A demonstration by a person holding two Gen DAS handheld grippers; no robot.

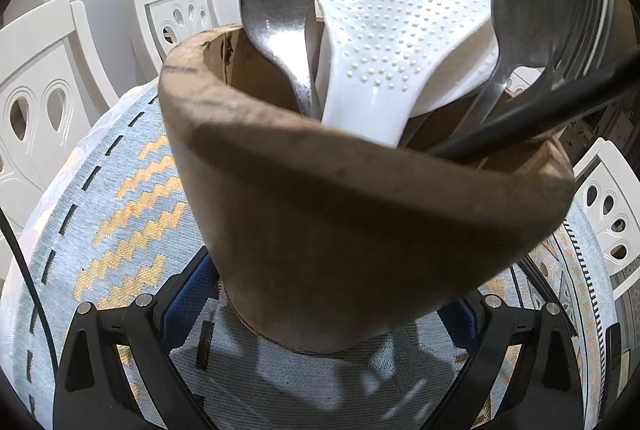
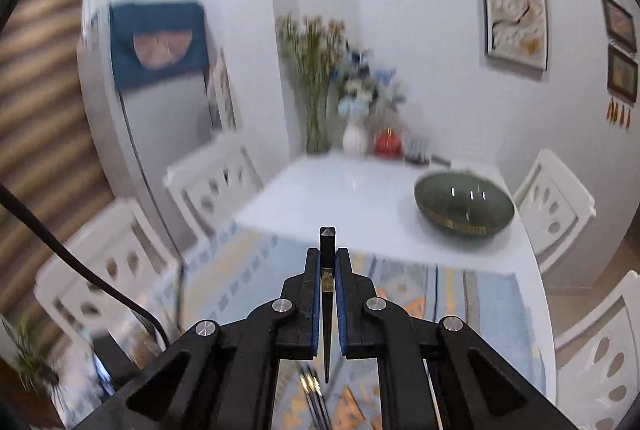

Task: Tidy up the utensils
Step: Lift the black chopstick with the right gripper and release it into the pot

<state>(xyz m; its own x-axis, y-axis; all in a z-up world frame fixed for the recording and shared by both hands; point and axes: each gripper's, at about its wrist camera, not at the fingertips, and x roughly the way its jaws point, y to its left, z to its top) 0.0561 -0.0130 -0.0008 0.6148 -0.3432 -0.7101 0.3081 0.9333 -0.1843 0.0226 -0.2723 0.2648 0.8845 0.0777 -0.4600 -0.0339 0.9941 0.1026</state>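
Note:
A brown wooden utensil holder [image 1: 340,230] stands on the patterned tablecloth [image 1: 132,190]. My left gripper [image 1: 328,314] is shut on the holder's base, one blue pad [image 1: 192,302] on each side. Inside it stand a fork [image 1: 272,10], a white dotted rice paddle [image 1: 400,22], a dark spoon [image 1: 536,14] and a second fork [image 1: 596,18]. A black stick [image 1: 520,114] leans over the rim to the right. In the right wrist view my right gripper [image 2: 327,258] is shut on a black chopstick [image 2: 327,242], held high over the table, thick end up.
White chairs [image 1: 44,102] ring the white table [image 2: 340,190]. On it are a dark green bowl [image 2: 464,208] and, at the far wall, vases of flowers [image 2: 354,134]. Blurred shiny utensils [image 2: 314,394] lie on the cloth below the right gripper.

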